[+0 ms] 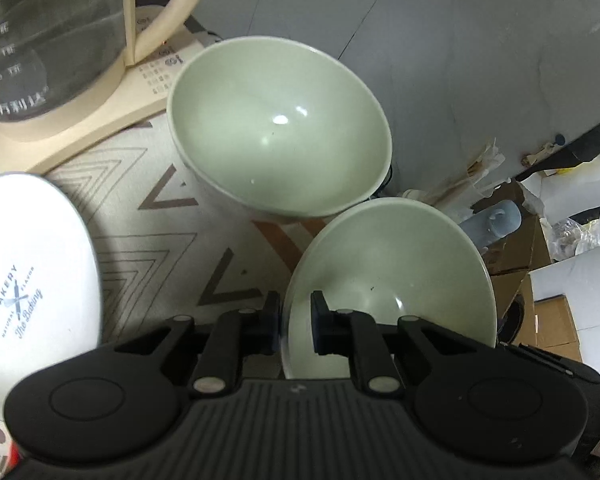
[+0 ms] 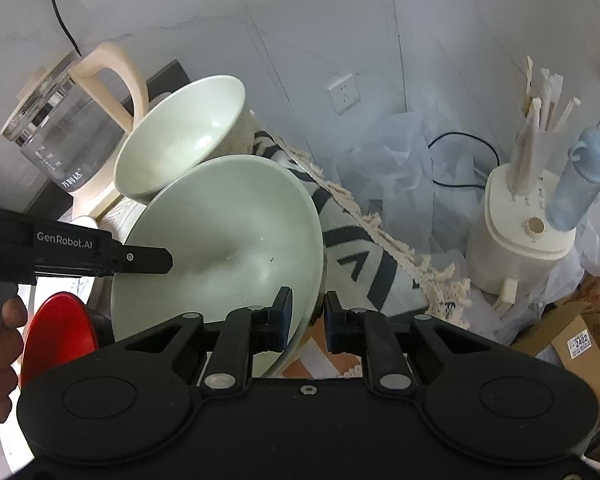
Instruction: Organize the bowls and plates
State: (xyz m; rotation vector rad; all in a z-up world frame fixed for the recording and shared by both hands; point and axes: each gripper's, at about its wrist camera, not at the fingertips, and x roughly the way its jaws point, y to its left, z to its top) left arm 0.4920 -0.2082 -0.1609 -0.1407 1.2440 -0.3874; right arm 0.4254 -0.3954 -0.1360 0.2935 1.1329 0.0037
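On cloth, both tongs [image 1: 295,322] [image 2: 307,320] clamp shallow bowl [image 1: 400,276] [image 2: 219,240] rim

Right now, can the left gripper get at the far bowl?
Probably not yet. The left gripper is shut on the near bowl rim, as is the right gripper. The far bowl sits just beyond, with nothing between, but both grippers are occupied.

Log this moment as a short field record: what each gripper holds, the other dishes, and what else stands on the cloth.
left gripper: jaws shut on the near green bowl, clamping its rim
right gripper: jaws shut on the opposite rim of the same bowl
second green bowl: beyond the held one, tilted
white plate: left, printed "BAKERY"
red dish: lower left of right view
glass kettle: far left, on cream base
patterned cloth: under the dishes
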